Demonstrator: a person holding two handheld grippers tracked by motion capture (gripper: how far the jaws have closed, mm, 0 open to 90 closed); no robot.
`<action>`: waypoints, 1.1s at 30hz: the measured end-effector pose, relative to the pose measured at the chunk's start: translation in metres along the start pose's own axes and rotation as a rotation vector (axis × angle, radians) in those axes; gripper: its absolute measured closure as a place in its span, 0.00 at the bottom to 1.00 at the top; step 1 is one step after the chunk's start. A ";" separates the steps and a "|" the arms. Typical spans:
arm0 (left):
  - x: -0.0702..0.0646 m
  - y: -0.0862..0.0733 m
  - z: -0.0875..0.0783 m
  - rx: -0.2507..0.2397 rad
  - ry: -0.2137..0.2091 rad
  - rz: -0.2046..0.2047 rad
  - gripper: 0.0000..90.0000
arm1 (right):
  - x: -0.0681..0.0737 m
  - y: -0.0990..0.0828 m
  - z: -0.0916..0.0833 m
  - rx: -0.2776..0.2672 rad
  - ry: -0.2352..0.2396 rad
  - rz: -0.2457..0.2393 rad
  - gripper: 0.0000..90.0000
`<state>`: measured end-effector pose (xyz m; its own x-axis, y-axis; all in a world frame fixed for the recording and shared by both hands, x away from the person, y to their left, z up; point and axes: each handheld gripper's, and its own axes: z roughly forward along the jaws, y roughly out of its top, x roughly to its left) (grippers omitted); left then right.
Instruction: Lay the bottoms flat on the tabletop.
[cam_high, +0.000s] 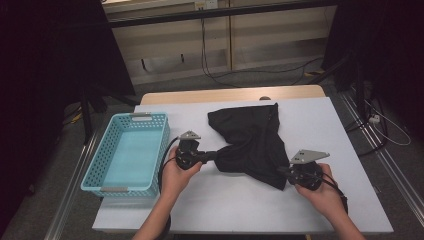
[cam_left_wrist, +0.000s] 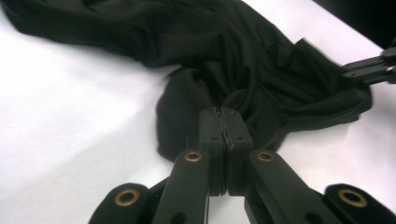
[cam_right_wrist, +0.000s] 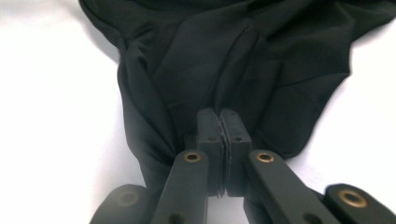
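Observation:
A crumpled black cloth (cam_high: 252, 137) lies across the middle of the white table (cam_high: 225, 205). My left gripper (cam_high: 216, 155) is shut on a bunched fold at the cloth's near left corner. In the left gripper view the cloth (cam_left_wrist: 233, 60) is pinched between the closed pads of the left gripper (cam_left_wrist: 226, 116). My right gripper (cam_high: 281, 171) is shut on the cloth's near right corner. The right gripper view has that gripper (cam_right_wrist: 219, 116) with its pads pressed together on the dark fabric (cam_right_wrist: 243, 60). The right gripper's tips (cam_left_wrist: 369, 70) also appear far off in the left gripper view.
A turquoise plastic basket (cam_high: 95, 175) with nothing in it stands at the table's left edge, close to the left hand. Bare white tabletop runs along the near edge and to the right of the cloth. Cables lie on the floor beyond the table.

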<state>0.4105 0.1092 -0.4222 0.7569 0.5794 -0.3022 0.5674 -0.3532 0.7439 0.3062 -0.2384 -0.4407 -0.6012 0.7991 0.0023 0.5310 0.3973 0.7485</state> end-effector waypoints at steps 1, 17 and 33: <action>0.002 0.000 -0.002 -0.008 0.000 -0.008 0.99 | -0.001 0.000 -0.001 -0.004 -0.001 0.005 0.98; 0.015 0.002 -0.009 -0.009 0.059 -0.033 0.99 | 0.003 -0.006 -0.006 0.042 -0.011 -0.024 0.92; 0.006 0.004 0.007 0.055 0.054 0.016 0.97 | -0.008 0.017 0.006 -0.075 -0.090 0.058 0.56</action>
<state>0.4194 0.1061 -0.4253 0.7482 0.6115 -0.2573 0.5737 -0.4017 0.7138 0.3236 -0.2359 -0.4318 -0.5130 0.8583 -0.0094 0.5151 0.3166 0.7965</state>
